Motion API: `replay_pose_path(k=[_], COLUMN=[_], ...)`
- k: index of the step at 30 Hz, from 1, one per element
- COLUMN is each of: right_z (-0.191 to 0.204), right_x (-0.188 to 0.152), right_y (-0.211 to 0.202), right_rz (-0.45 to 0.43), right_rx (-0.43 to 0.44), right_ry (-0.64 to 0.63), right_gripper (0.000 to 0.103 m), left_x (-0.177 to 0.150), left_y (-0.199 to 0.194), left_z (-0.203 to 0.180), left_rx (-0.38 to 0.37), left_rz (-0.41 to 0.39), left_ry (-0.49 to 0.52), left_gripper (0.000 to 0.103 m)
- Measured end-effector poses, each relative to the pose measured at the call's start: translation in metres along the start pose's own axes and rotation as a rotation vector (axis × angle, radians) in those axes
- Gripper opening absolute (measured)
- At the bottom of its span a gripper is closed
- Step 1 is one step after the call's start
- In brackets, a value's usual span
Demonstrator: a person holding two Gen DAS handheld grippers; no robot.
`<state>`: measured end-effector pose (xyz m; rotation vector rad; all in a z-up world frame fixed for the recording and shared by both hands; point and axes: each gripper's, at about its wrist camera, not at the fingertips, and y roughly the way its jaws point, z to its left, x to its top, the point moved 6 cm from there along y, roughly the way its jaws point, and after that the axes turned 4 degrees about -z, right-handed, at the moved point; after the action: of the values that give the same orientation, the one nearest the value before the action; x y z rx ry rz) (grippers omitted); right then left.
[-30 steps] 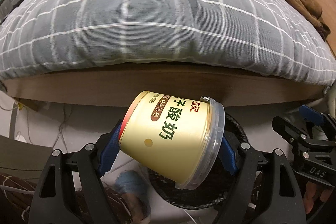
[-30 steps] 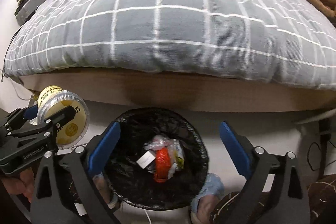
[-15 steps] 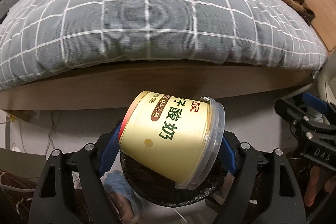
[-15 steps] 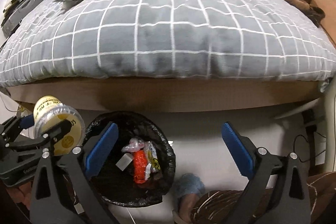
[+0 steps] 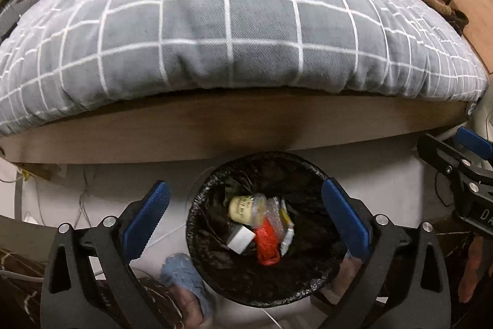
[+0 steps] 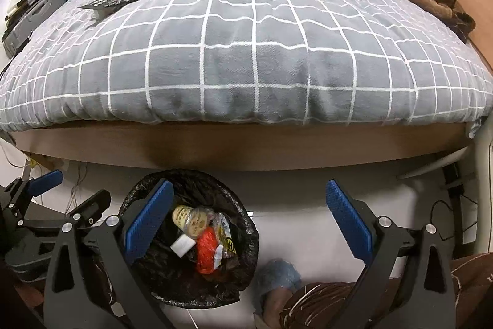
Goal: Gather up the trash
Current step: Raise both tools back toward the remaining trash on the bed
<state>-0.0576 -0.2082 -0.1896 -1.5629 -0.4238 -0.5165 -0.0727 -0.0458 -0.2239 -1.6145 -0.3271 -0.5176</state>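
The left gripper (image 5: pixel 243 218) has just been opened wide, and nothing is held between its jaws. The yogurt cup (image 5: pixel 243 208) that was held a moment ago now lies in the trash bin (image 5: pixel 320 174). The right gripper (image 6: pixel 246 221) is wide and empty too. More trash, like the black wrapper (image 6: pixel 107 2), is left on the bed (image 6: pixel 246 51).

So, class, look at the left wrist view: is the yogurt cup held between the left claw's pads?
No: the left claw is open and empty, and the yogurt cup lies in the trash bin.
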Motion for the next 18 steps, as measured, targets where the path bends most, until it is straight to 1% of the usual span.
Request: replay_pose_path(k=[4, 7, 9, 13, 18], right_z=[0.005, 0.007, 0.009, 0.015, 0.017], right_x=[0.010, 0.020, 0.029, 0.047, 0.066], right_y=[-0.011, -0.020, -0.030, -0.049, -0.059], right_rz=[-0.042, -0.079, -0.120, -0.198, -0.250], right_rx=[0.006, 0.011, 0.011, 0.003, 0.011], right_ry=[-0.012, -0.017, -0.021, -0.049, -0.049], right_gripper=[0.095, 0.095, 0.095, 0.095, 0.095], left_x=[0.011, 0.023, 0.031, 0.045, 0.066], left_y=[-0.012, -0.022, -0.033, -0.050, -0.071], left_z=[0.002, 0.007, 0.010, 0.014, 0.017], left_rx=[0.027, 0.014, -0.001, 0.006, 0.016], left_rz=[-0.041, -0.066, -0.088, -0.130, -0.185], left_ry=[0.006, -0.017, -0.037, -0.038, -0.030], left_gripper=[0.097, 0.097, 0.097, 0.097, 0.097])
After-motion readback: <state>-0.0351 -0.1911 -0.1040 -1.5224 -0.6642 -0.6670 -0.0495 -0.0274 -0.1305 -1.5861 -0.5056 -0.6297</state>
